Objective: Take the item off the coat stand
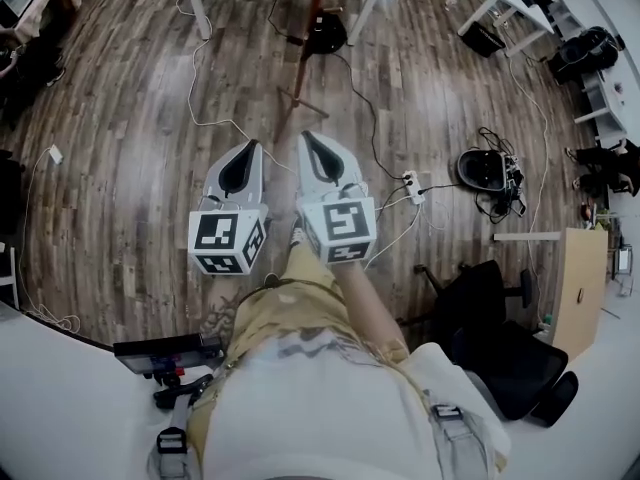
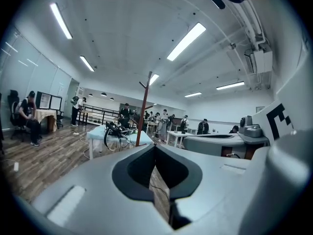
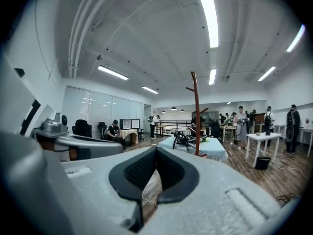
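Pointing forward side by side above the wooden floor (image 1: 120, 178), the left gripper (image 1: 255, 148) and the right gripper (image 1: 305, 138) are both clenched with nothing between their jaws. In each gripper view the dark pads meet at their tips, and only floor shows through the gap behind them. Each gripper's marker cube sits close to the person's body, and the two grippers are just beside each other without touching. The coat stand (image 1: 313, 18), a thin reddish-brown pole with short branches near its top, stands ahead of the grippers and well apart from them. It stands at the near edge of a light-blue table (image 1: 200, 8). In the right gripper view the coat stand (image 3: 196, 116) rises right of centre, and a black strapped item (image 3: 183, 138) lies on the table (image 3: 215, 148) just left of the pole. Whether this item touches the stand, or whether anything hangs from the branches, I cannot tell. A white cable (image 1: 215, 118) trails across the floor on the left. A power strip (image 1: 412, 186) lies right of the grippers, and a black office chair (image 1: 500, 353) stands near the person's right side.
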`<action>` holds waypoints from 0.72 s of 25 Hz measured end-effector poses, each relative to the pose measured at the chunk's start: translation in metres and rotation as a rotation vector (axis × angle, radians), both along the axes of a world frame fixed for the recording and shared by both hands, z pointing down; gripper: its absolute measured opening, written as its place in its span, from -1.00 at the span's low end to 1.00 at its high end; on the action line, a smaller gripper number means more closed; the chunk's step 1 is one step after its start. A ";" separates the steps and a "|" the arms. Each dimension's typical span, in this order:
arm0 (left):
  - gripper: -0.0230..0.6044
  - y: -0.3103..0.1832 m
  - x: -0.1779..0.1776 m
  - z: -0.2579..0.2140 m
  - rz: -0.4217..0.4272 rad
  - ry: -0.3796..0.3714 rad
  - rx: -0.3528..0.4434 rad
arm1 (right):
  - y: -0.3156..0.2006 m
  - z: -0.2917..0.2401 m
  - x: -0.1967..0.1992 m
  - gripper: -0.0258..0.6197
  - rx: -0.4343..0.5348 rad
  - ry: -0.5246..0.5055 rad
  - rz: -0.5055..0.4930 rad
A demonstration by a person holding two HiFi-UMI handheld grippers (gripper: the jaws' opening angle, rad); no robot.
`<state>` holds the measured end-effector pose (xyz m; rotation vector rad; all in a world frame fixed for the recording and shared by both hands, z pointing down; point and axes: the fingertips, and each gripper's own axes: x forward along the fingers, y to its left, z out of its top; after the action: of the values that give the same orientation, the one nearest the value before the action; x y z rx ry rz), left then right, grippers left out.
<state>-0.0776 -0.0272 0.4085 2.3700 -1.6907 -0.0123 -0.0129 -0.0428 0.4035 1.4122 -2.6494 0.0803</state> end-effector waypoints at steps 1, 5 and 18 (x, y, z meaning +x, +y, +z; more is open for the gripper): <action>-0.97 -0.014 0.004 -0.003 0.001 -0.008 0.006 | -0.013 0.000 0.000 -0.92 -0.007 -0.002 -0.021; -0.97 -0.068 0.020 -0.020 -0.009 -0.029 0.036 | -0.067 -0.007 0.014 -0.92 -0.005 -0.005 -0.049; -0.97 -0.167 0.067 -0.007 0.010 -0.049 -0.025 | -0.161 0.001 0.056 -0.92 -0.057 -0.068 -0.064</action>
<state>-0.0101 -0.1946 0.4019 2.3794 -1.6910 0.0690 0.0429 -0.2041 0.4042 1.3295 -2.7214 0.1986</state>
